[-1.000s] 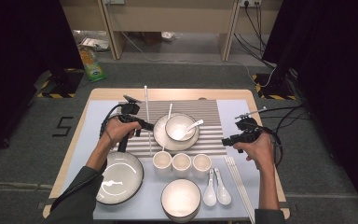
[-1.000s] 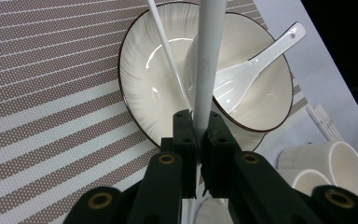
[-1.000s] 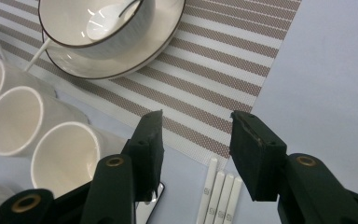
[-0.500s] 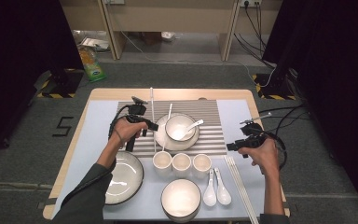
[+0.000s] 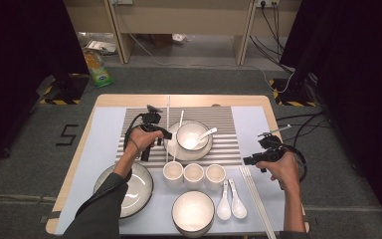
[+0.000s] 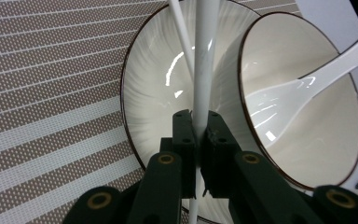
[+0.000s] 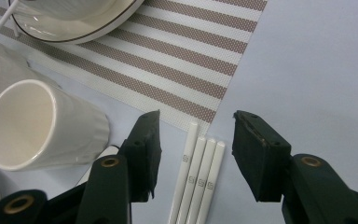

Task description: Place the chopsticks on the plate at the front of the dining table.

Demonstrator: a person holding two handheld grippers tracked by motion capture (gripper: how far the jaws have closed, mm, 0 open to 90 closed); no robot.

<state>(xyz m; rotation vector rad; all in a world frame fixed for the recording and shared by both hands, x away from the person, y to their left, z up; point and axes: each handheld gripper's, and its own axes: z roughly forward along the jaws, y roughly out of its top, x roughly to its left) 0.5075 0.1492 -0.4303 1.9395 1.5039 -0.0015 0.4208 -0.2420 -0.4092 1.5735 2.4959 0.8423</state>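
Table-setting in progress, judged about midway on the chopsticks.

Left hand-held gripper point(image 6: 196, 135) clamped shut on one white chopstick point(image 6: 204, 56), held over the plate point(image 6: 144, 88) on the striped placemat point(image 6: 42, 84), toward the counter's far edge. In high view the held chopstick point(image 5: 168, 124) runs from near the far edge back toward the cups, just left of the bowl point(image 5: 191, 135). Second chopstick point(image 5: 179, 130) lies slanted across the plate's left part, close beside the held one; touching or not can't be told. Bowl on plate already carries a white spoon point(image 5: 204, 137), so that place looks served.

Right hand-held gripper point(image 7: 196, 140) wide open, nothing between the jaws, hovering just above the far ends of the spare chopstick bundle point(image 7: 198, 177) on the counter point(image 7: 317, 56) beside the placemat's corner. In high view that bundle point(image 5: 254, 199) lies near the counter's right near corner, beside two spoons point(image 5: 231, 201).

Done, apparently: bowl-plate-spoon set on placemat, one chopstick at the plate.
Left: setting down the held chopstick to pair with the one on the plate, then likely another pick from the bundle. Three cups point(image 5: 194, 175), near bowl point(image 5: 193, 211) and large plate point(image 5: 129, 186) at the near left sit off the placemat, apparently not yet placed.
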